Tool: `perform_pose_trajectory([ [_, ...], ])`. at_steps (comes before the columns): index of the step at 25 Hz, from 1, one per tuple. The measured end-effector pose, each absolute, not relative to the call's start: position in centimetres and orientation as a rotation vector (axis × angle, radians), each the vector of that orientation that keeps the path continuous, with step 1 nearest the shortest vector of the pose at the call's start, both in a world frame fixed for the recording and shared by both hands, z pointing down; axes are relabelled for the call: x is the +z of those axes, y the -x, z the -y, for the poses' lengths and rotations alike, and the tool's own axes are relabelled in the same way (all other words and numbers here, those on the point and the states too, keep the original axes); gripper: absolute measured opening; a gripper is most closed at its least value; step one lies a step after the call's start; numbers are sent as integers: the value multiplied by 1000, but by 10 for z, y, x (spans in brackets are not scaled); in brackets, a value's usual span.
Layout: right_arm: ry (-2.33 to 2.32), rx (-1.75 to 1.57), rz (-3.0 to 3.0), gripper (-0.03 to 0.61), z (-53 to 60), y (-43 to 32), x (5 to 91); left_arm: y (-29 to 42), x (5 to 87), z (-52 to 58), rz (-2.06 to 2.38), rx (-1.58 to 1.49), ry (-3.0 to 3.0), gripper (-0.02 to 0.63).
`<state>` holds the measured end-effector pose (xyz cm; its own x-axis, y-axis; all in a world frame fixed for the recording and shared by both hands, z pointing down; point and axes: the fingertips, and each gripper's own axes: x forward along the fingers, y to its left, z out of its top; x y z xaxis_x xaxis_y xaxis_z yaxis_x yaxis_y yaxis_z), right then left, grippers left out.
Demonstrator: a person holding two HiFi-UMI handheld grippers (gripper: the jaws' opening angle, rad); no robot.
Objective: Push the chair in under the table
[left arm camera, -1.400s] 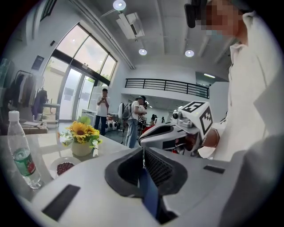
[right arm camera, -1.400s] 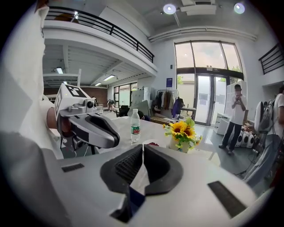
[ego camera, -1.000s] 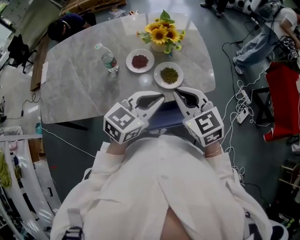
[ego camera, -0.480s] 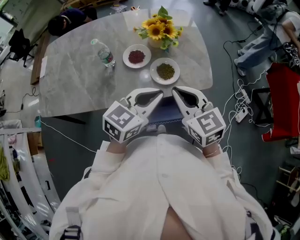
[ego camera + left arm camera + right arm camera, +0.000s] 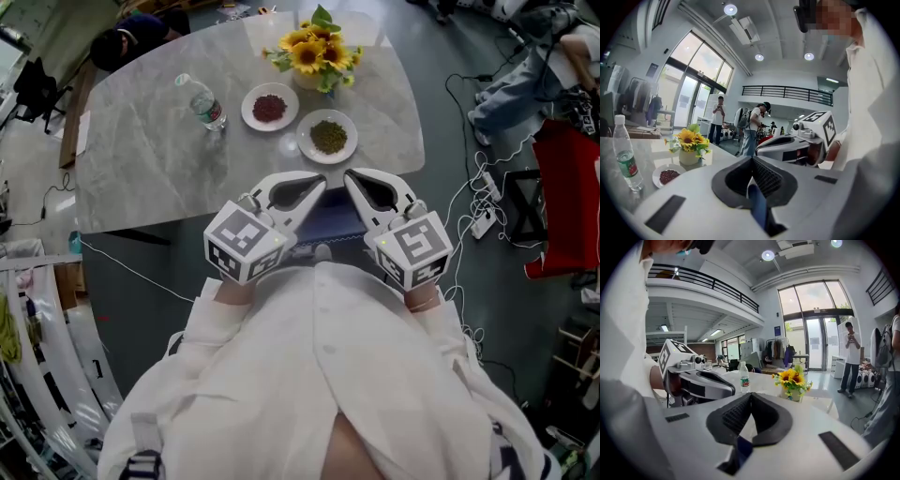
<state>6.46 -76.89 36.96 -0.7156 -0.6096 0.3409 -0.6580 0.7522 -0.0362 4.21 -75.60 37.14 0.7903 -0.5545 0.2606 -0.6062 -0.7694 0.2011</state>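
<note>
The dark blue chair (image 5: 335, 223) shows in the head view between my two grippers, its front tucked at the near edge of the grey marble table (image 5: 150, 169). My left gripper (image 5: 317, 197) lies at the chair's left side and my right gripper (image 5: 351, 186) at its right side, both pointing toward the table. In the left gripper view the jaws (image 5: 751, 158) are shut tip to tip, with a strip of blue chair (image 5: 758, 211) showing beneath them. The right gripper (image 5: 751, 394) is likewise shut, with blue (image 5: 742, 446) below. Whether either one touches the chair is hidden.
On the table stand a water bottle (image 5: 200, 103), a plate of red beans (image 5: 269, 106), a plate of green beans (image 5: 327, 136) and a vase of sunflowers (image 5: 309, 54). Cables and a power strip (image 5: 487, 220) lie on the floor at right, beside a red object (image 5: 567, 206).
The table and its dishes sit a little higher in the head view than a second ago. Both grippers keep their places at the chair, still shut.
</note>
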Motion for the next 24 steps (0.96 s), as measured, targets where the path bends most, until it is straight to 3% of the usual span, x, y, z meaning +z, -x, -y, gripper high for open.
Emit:
perform_pose_trajectory([
  [13, -953, 205, 2651, 31, 773, -59, 367, -45, 377, 750, 777, 361, -2751, 14],
  [24, -963, 186, 2661, 31, 777, -55, 354, -39, 355, 758, 792, 258, -2790, 14],
])
